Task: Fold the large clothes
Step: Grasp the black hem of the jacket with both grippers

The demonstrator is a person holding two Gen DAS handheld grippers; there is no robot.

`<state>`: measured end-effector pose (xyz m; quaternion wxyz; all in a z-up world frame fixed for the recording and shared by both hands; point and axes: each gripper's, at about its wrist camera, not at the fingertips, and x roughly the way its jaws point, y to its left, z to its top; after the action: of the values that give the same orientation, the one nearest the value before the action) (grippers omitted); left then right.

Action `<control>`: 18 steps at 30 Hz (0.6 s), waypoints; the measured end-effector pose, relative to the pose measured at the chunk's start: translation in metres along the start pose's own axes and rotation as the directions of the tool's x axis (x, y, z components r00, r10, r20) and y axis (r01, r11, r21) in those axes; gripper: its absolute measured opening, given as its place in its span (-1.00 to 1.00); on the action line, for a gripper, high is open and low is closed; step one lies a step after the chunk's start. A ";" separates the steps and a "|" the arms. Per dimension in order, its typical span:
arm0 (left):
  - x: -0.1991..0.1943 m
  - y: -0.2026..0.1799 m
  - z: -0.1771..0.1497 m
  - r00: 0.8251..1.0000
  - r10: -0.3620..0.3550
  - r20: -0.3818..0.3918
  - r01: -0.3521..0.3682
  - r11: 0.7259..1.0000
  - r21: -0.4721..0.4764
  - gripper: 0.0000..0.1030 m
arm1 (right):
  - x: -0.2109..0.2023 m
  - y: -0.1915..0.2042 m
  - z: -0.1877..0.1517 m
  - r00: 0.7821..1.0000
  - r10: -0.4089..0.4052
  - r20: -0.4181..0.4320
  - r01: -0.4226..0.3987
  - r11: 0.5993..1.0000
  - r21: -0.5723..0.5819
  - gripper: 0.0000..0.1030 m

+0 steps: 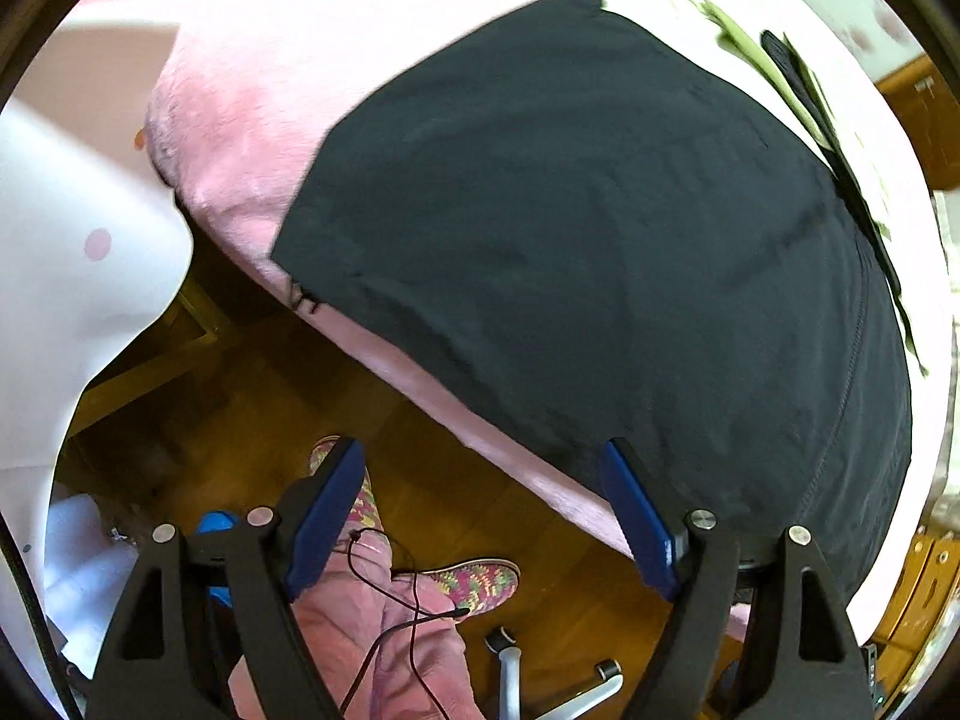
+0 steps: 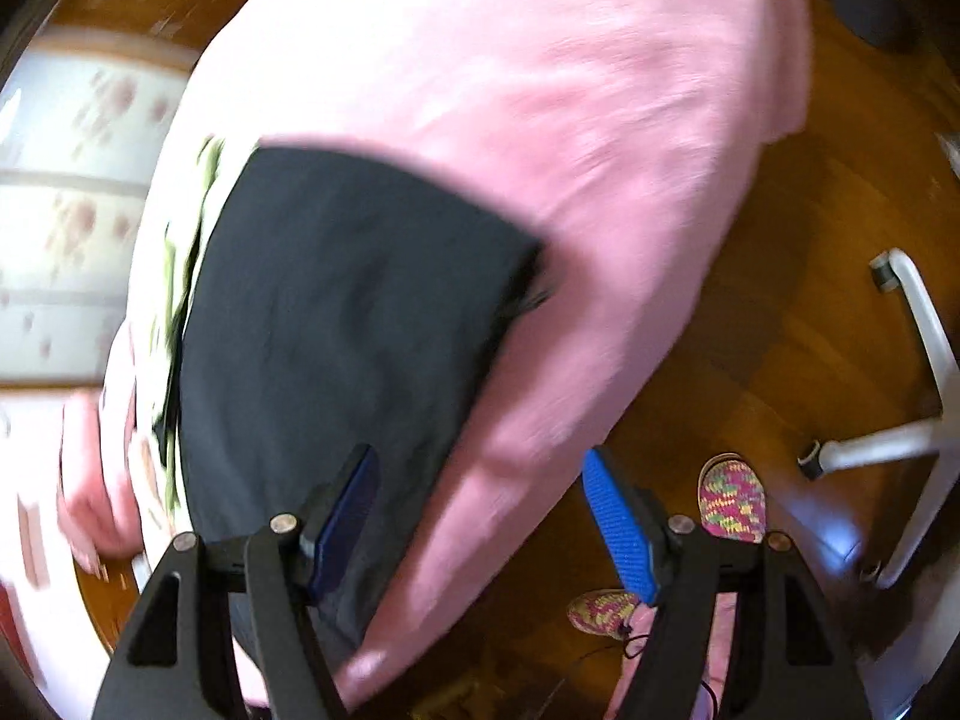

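Dark charcoal woven garment (image 1: 600,252) lies spread flat on the fluffy pink blanket (image 1: 252,120) that covers the surface, reaching right to the near edge and just over it. Its cloth looks thin and matte, with soft shallow wrinkles, a stitched seam running down its right side and a squared corner with loose threads at the near left. From my right-hand view the same garment (image 2: 336,312) shows as a long dark panel with a straight far hem, blurred there.

My left gripper (image 1: 486,510) points steeply down at the near edge, its blue ribbed pads spread wide; one pad (image 1: 636,516) sits over the garment's hem, the other over the floor, and nothing is pinched between them. My right gripper (image 2: 480,516) also stands spread and holds nothing, one pad over the dark cloth and the other over the blanket's drooping edge.

Along the garment's far side lies a strip of light green and white patterned fabric (image 1: 756,54). Below the edge is the glossy brown wooden floor (image 1: 528,540), where I see my pink fleece trouser leg (image 1: 372,624), crocheted multicoloured slippers (image 2: 732,498), a thin black cable, and the white base of a wheeled chair (image 2: 924,420).
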<state>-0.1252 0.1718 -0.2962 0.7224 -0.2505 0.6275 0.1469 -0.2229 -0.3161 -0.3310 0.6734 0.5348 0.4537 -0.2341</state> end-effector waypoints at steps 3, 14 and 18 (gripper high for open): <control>0.005 0.017 0.006 0.999 -0.041 -0.007 0.041 0.998 -0.039 0.54 | -0.003 -0.012 0.014 0.998 0.018 0.060 -0.023 0.996 0.084 0.37; 0.016 0.067 0.021 0.990 -0.124 0.066 0.135 0.971 -0.198 0.54 | 0.018 0.000 0.038 0.992 -0.001 0.125 -0.025 0.979 0.205 0.37; 0.016 0.080 0.034 0.987 -0.111 0.119 0.137 0.960 -0.244 0.54 | 0.013 0.014 0.032 0.988 0.014 0.157 -0.039 0.987 0.157 -0.26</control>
<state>-0.1364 0.2555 -0.3232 0.7242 -0.3711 0.5483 0.1926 -0.1941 -0.3391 -0.3343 0.6648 0.5729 0.3727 -0.3015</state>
